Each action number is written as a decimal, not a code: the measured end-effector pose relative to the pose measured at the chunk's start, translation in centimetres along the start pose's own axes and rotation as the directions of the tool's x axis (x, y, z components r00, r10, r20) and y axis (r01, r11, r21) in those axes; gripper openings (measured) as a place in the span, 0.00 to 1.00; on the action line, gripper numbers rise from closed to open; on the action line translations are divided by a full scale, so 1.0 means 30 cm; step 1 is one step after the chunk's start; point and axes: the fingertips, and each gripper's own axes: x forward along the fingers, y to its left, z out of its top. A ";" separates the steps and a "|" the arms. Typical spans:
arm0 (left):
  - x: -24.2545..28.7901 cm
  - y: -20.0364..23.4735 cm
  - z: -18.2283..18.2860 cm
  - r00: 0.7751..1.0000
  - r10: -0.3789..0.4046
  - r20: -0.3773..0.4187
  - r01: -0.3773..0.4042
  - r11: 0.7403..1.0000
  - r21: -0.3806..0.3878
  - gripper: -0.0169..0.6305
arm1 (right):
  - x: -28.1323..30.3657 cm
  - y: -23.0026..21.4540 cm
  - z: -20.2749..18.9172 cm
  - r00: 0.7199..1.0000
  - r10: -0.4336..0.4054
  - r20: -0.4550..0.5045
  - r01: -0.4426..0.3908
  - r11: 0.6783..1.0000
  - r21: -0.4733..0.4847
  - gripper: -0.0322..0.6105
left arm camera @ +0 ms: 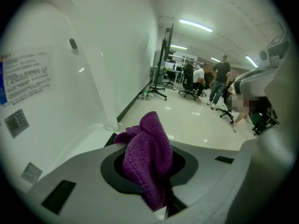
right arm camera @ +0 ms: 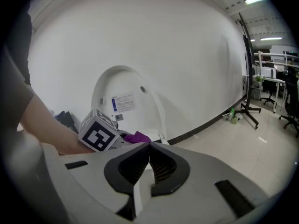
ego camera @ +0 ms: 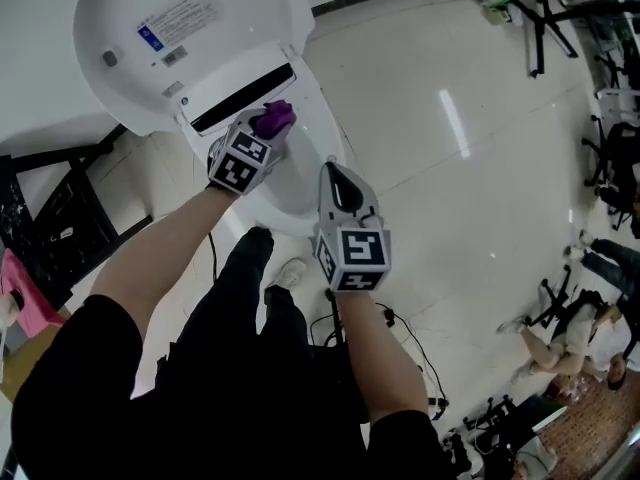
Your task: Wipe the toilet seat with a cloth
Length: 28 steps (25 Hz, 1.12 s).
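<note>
The left hand-held gripper (ego camera: 266, 130) is clamped on a purple cloth (ego camera: 274, 118), bunched into a thick wad between its jaws. In the left gripper view the cloth (left arm camera: 148, 157) stands up out of the jaws, its long axis running along them. Its rounded free end points forward, away from the camera.

From the head view that free end points toward the back of the toilet. It sits just beside the dark slot (ego camera: 240, 99) under the raised lid (ego camera: 190, 48). The cloth is over the rear part of the toilet seat (ego camera: 320, 123), but whether it touches the surface cannot be made out. The lid stands tilted back and carries a printed label (ego camera: 178, 16).

The right hand-held gripper (ego camera: 338, 178) is held beside the front right of the seat, near the left one but apart from it. Its jaws are pressed together with nothing between them, as the right gripper view shows (right arm camera: 148, 164). That view also catches the left gripper's marker cube (right arm camera: 98, 135) and a bit of the purple cloth (right arm camera: 138, 137) in front of the lid (right arm camera: 122, 85).

A glossy tiled floor (ego camera: 450, 168) spreads to the right.
</note>
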 end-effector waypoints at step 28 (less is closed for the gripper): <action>0.650 0.232 -0.294 0.992 0.111 -0.052 -0.115 0.989 -0.091 0.16 | 0.333 -0.236 -0.284 0.999 -0.008 -0.043 0.013 0.994 0.111 0.08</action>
